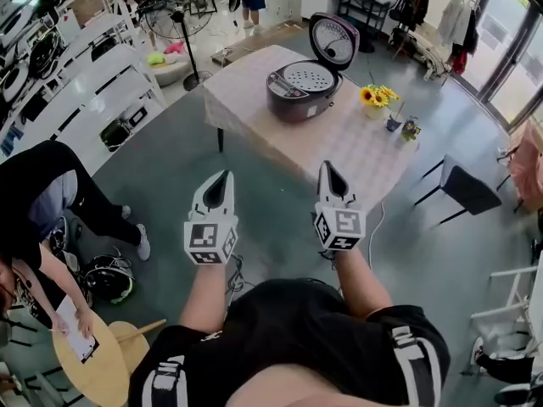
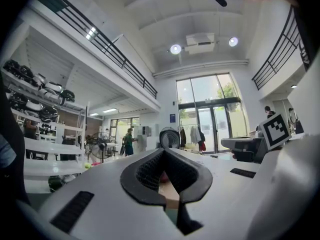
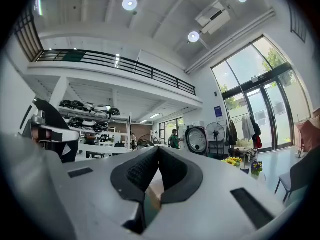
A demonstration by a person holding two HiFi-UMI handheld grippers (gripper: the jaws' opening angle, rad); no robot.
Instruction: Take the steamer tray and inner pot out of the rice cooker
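My left gripper (image 1: 224,176) and right gripper (image 1: 327,168) hover short of the cloth-covered bench (image 1: 361,147)
Both pressed together, empty — the dark rounded rice cooker (image 1: 297,91) stands open there.

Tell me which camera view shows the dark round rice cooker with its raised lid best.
The head view: the whole dark rice cooker shows from above, its perforated steamer tray visible inside. Both gripper views show only its raised lid, small, beyond the shut jaws.
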